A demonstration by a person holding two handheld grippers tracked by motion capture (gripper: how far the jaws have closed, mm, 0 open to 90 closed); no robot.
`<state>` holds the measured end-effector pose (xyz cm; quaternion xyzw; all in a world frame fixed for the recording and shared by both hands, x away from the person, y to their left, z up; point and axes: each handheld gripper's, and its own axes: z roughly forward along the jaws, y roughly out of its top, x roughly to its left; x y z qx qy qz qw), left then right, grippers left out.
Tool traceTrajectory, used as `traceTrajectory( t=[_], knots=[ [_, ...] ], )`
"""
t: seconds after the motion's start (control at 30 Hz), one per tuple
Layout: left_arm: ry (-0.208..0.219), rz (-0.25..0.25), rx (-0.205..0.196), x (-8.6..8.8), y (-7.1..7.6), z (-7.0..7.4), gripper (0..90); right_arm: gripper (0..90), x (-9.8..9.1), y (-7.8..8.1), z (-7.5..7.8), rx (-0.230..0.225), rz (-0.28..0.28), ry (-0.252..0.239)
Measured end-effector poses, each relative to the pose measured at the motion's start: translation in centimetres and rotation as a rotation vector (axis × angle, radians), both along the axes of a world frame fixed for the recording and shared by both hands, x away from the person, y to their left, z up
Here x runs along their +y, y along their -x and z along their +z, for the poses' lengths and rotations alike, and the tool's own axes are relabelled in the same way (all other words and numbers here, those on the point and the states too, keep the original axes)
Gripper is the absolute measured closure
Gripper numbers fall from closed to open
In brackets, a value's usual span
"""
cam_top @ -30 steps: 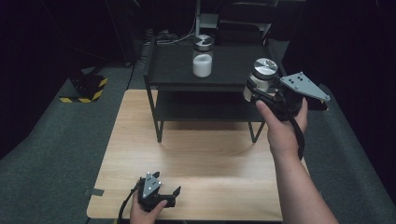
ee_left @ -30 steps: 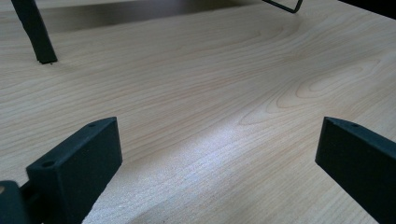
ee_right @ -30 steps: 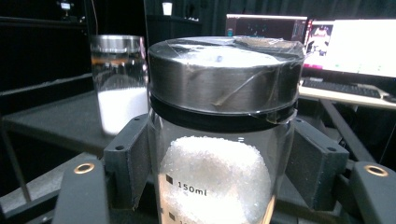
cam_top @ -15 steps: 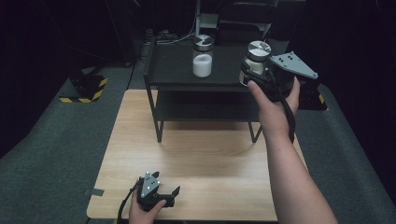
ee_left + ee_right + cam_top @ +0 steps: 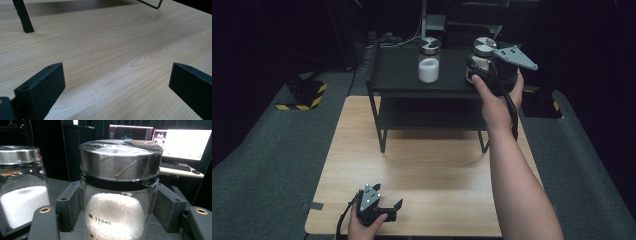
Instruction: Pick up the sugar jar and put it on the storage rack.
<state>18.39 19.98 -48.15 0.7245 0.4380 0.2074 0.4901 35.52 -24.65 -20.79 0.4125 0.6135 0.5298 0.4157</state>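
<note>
We have the right gripper (image 5: 478, 70) clamped on a jar (image 5: 117, 195) of coarse white crystals, its jaws pressing the glass from both sides just under the steel lid (image 5: 120, 160); gripping there keeps the jar upright, so nothing shifts inside. In the high view the jar sits over the right end of the black shelf (image 5: 397, 70), at or just above its top surface, though we cannot tell whether the base touches yet. A second jar (image 5: 429, 62), filled with finer white powder, stands upright on the same shelf, near but apart from ours, which suggests we mean to line the two up side by side. The shelf stands at the far end of the wooden table (image 5: 432, 170). Our left gripper (image 5: 387, 210) rests low at the table's near edge with its jaws spread wide and nothing between them, parked out of the way since this placement needs one hand. Next we would judge the base down flat before letting go.
</note>
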Motion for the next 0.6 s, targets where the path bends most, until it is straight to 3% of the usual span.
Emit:
traceTrajectory(
  t=[0.4, 0.6],
  knots=[
    [0.008, -0.004, 0.003, 0.2, -0.1, 0.0, 0.7, 30.8, 0.7, -1.4, -0.5, 0.015, 0.001, 0.0],
    [0.012, -0.003, 0.007, 0.3, -0.1, 0.0, 0.7, 30.6, 0.4, -1.9, -1.0, 0.016, 0.004, -0.037]
  ],
)
